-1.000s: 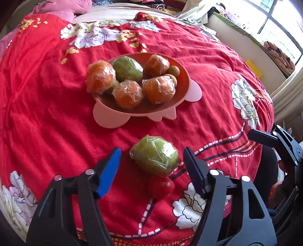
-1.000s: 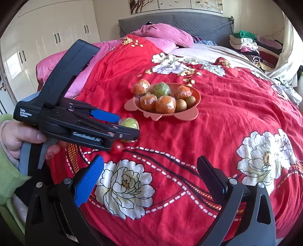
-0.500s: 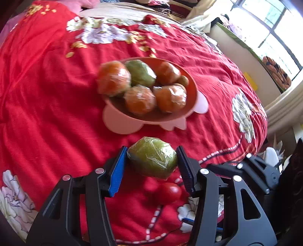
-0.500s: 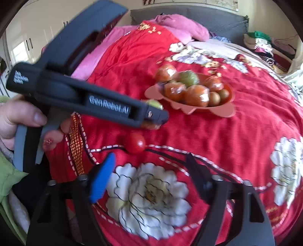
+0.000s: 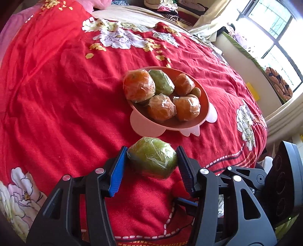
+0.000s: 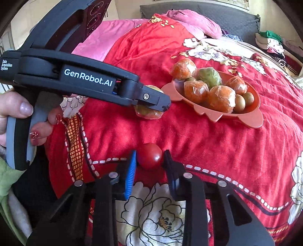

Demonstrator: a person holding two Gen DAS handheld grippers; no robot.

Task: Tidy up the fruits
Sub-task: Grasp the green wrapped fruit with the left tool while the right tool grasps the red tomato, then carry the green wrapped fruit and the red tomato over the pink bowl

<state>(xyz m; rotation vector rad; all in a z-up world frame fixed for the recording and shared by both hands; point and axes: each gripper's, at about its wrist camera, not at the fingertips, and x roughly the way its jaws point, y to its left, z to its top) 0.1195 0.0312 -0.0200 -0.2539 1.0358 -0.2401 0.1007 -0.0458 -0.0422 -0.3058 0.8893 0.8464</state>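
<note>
My left gripper [image 5: 150, 166] is shut on a green fruit wrapped in clear film [image 5: 152, 158], just in front of the pink bowl [image 5: 144, 126]; both show in the right wrist view, the fruit [image 6: 148, 112] half hidden under the left gripper [image 6: 157, 101]. The bowl [image 6: 251, 117] holds several wrapped orange fruits [image 5: 139, 85], one wrapped green fruit [image 5: 161, 82] and small brown fruits [image 6: 239, 101]. My right gripper [image 6: 149, 162] has its jaws closed against a small red tomato [image 6: 150, 158] on the bedspread.
Everything lies on a red flowered bedspread [image 5: 56, 94] over a bed. Pink pillows [image 6: 197, 20] and a grey headboard [image 6: 227, 13] are at the far end. A window [image 5: 274, 28] and folded clothes [image 6: 269, 40] are at the right.
My left gripper closed on the wrapped green fruit and moved with it toward the bowl. My right gripper moved forward to the tomato and closed its jaws on it.
</note>
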